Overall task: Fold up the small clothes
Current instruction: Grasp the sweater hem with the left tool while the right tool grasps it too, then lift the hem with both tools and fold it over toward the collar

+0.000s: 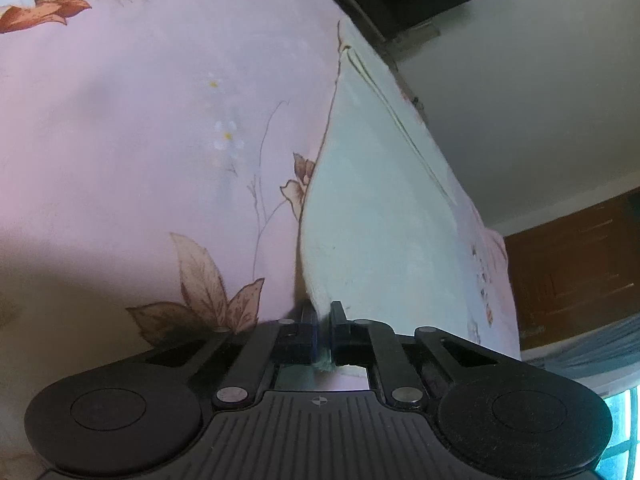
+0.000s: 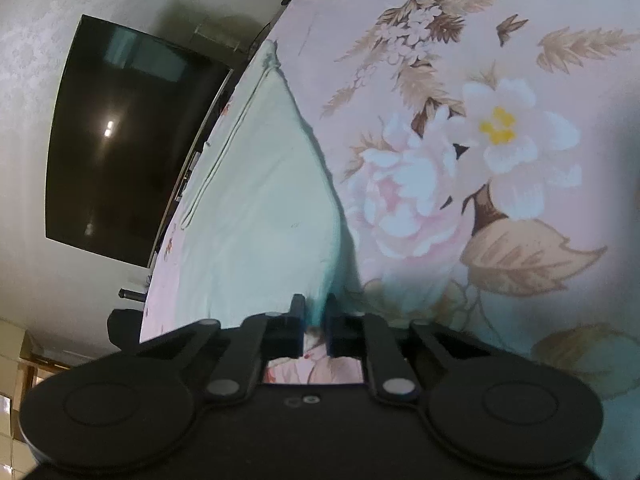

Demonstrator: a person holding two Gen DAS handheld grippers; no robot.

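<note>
Fingers [image 1: 322, 307] apparently pinching pale green garment [image 1: 372, 208].

One pale green garment [image 1: 372, 200], one floral bedsheet [image 1: 140, 140], one wall television [image 2: 120, 140], two claws [image 1: 324, 312] [image 2: 314, 306]

Bedroom in a home. Bed with pink floral bedsheet [image 2: 500, 152] printed with large white flowers and brown leaves. Flat black television [image 2: 128, 140] mounted on a plain pale wall [image 2: 36, 32]. Dark wooden cabinet [image 1: 576, 256] against the wall. Tiled window [image 1: 624, 432], partly visible at one corner.
</note>
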